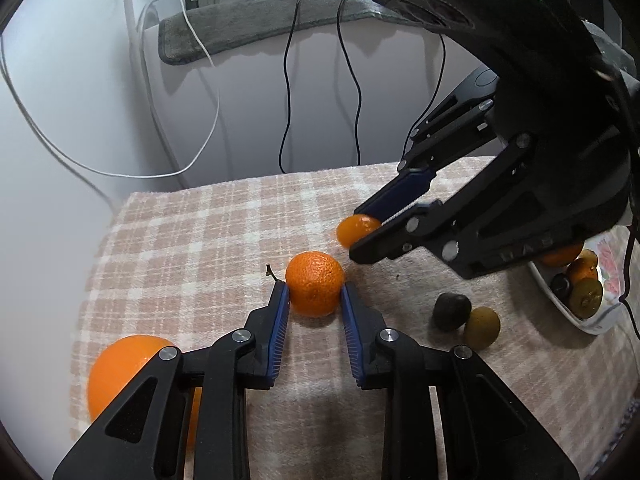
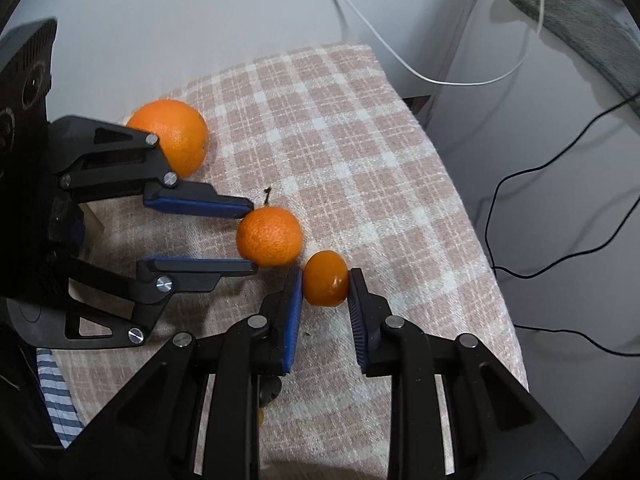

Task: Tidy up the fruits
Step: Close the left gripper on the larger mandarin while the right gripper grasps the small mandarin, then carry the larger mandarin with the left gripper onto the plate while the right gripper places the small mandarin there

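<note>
Left wrist view. Checked cloth (image 1: 200,240) covers table. Mandarin (image 1: 315,283) at frame centre, between left gripper (image 1: 314,294) pads. Large orange (image 1: 120,376) lower left, partly behind gripper linkage. Small mandarin (image 1: 356,229) right of centre, in right gripper (image 1: 362,236) tips. Two round fruits (image 1: 466,316) lower right, touching. Dish (image 1: 576,312) at right edge, fruits in it.

**Cloth, peel and plastic**

A woven checked cloth (image 1: 192,240), matt and slightly fuzzy, covers the counter. The mandarin (image 1: 315,283) has dimpled, faintly shiny peel. The left tongs (image 1: 314,298) are matt black plastic with ribbed blue pads (image 1: 283,316) and bright metal rivets.
</note>
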Demonstrator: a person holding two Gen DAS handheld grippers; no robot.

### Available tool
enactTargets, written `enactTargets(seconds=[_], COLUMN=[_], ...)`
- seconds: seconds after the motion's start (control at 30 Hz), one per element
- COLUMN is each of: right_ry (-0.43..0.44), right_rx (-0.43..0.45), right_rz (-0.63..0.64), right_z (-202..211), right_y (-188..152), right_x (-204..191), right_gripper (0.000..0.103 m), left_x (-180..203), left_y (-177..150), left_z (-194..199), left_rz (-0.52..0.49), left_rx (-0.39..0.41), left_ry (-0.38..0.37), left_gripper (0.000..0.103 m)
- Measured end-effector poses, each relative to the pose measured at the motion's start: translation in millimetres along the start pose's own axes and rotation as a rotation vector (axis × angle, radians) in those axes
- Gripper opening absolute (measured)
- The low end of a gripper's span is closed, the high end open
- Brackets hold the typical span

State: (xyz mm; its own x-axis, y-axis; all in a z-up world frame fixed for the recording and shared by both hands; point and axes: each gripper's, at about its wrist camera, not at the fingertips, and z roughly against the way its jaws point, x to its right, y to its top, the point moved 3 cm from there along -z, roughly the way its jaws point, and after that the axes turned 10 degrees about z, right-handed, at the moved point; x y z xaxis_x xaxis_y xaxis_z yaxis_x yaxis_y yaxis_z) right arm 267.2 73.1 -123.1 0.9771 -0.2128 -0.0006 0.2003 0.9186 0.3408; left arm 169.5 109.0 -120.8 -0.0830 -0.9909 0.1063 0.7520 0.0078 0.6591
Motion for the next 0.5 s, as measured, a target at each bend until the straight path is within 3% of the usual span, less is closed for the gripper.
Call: enactTargets(seconds=[0.5], right_ry=[-0.024], right_rx=[0.153], right_rz=[-0.142], right_z=[65.7], right_y=[-29.9], right_x=[1.7], right_gripper=[0.023], left_x=[31.5], left_y=[3.6], left_z=[32.5], left_rz=[0.036], left_rx=[0.058], left_ry=[-0.091], left_gripper=[0.025])
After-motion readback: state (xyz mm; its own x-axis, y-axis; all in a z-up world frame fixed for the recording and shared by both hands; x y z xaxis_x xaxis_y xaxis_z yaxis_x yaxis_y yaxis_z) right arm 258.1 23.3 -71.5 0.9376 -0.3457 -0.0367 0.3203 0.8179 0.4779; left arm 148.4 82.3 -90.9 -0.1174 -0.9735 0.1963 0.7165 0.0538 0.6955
